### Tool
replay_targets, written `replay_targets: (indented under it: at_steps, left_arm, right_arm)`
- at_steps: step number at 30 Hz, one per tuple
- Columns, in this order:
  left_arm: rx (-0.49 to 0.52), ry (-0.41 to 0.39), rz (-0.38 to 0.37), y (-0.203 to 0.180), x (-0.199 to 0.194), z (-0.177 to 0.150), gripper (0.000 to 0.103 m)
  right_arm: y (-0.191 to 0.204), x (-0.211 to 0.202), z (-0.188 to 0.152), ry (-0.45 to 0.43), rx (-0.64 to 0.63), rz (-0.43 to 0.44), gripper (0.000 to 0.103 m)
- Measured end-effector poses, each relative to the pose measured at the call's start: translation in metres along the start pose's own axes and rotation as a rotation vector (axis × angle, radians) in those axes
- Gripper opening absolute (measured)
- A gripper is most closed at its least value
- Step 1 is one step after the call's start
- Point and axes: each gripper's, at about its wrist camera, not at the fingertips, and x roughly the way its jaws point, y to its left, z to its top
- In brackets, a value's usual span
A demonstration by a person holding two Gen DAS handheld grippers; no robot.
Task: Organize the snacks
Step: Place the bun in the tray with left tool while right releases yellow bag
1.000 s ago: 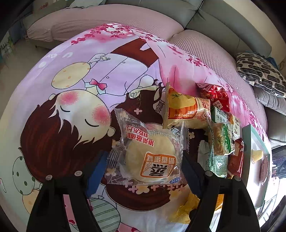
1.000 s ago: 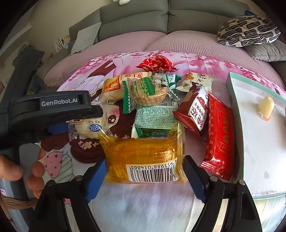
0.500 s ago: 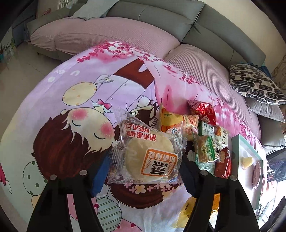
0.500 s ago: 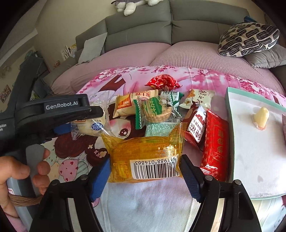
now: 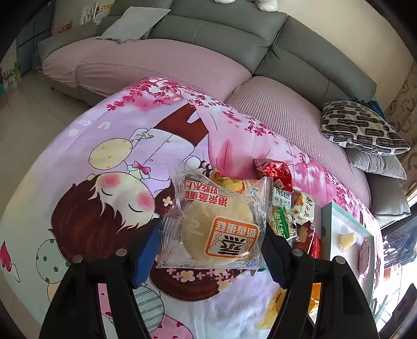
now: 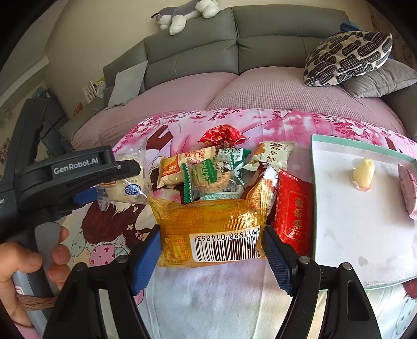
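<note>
- Left gripper (image 5: 211,250): jaws clamped on the clear-wrapped round cake (image 5: 217,234), blue pads pressing the wrapper's left and right edges; packet held off the cartoon-print cloth (image 5: 109,167).
- Right gripper (image 6: 211,250): jaws clamped on the yellow barcode packet (image 6: 212,232), pads on both short ends, barcode facing the camera.
- Right wrist view, 9 o'clock: the left gripper's black body carries the cake packet; a person's hand (image 6: 23,263) wraps its handle at 8 o'clock.
- Just beyond the yellow packet, 12 o'clock: loose pile holding a green-wrapped biscuit (image 6: 212,177), an orange-and-cream packet (image 6: 179,167) and a pale nut packet (image 6: 273,153).
- 2 o'clock from the yellow packet: red packet (image 6: 293,213) lying beside the tray's left rim.
- 3 o'clock: white tray (image 6: 346,216) with green rim, bearing a small pale yellow sweet (image 6: 363,172).
- Behind the pile: red foil snack (image 6: 221,135) on the cloth.
- Farthest: grey sofa (image 6: 260,49), patterned cushion (image 6: 349,57) at 1 o'clock, plush toy (image 6: 182,15) on the backrest.
</note>
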Motion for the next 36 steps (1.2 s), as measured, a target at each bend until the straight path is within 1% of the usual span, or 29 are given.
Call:
replay_targets:
  at_steps: [4,8,13,19,23,27,29,32,36]
  left_arm:
    - [0.039,0.003,-0.017,-0.017,0.000,-0.003,0.074]
    - [0.109,0.013,-0.039,-0.044,0.003,-0.011,0.074]
    - [0.201,0.030,-0.109,-0.088,0.003,-0.026,0.074]
    - [0.346,0.043,-0.194,-0.152,-0.003,-0.051,0.074]
    - [0.429,0.055,-0.240,-0.187,-0.005,-0.068,0.074]
    - [0.484,0.070,-0.266,-0.210,-0.004,-0.083,0.074]
    - [0.503,0.081,-0.277,-0.218,-0.003,-0.089,0.074]
    - [0.534,0.089,-0.294,-0.228,0.000,-0.097,0.074]
    - [0.571,0.102,-0.271,-0.233,0.015,-0.106,0.074]
  right_arm:
    - [-0.035,-0.012,0.005,-0.022,0.082,-0.065,0.078]
    - [-0.082,-0.030,0.007,-0.049,0.172,-0.168,0.078]
    - [-0.144,-0.060,0.005,-0.087,0.285,-0.307,0.078]
    - [-0.204,-0.097,-0.005,-0.139,0.407,-0.433,0.078]
    - [-0.226,-0.112,-0.012,-0.158,0.455,-0.465,0.078]
    - [-0.237,-0.119,-0.014,-0.162,0.470,-0.491,0.078]
    - [-0.239,-0.117,-0.017,-0.155,0.476,-0.488,0.078]
    - [-0.241,-0.105,-0.018,-0.125,0.475,-0.476,0.078]
    - [-0.246,-0.081,-0.023,-0.057,0.477,-0.472,0.078]
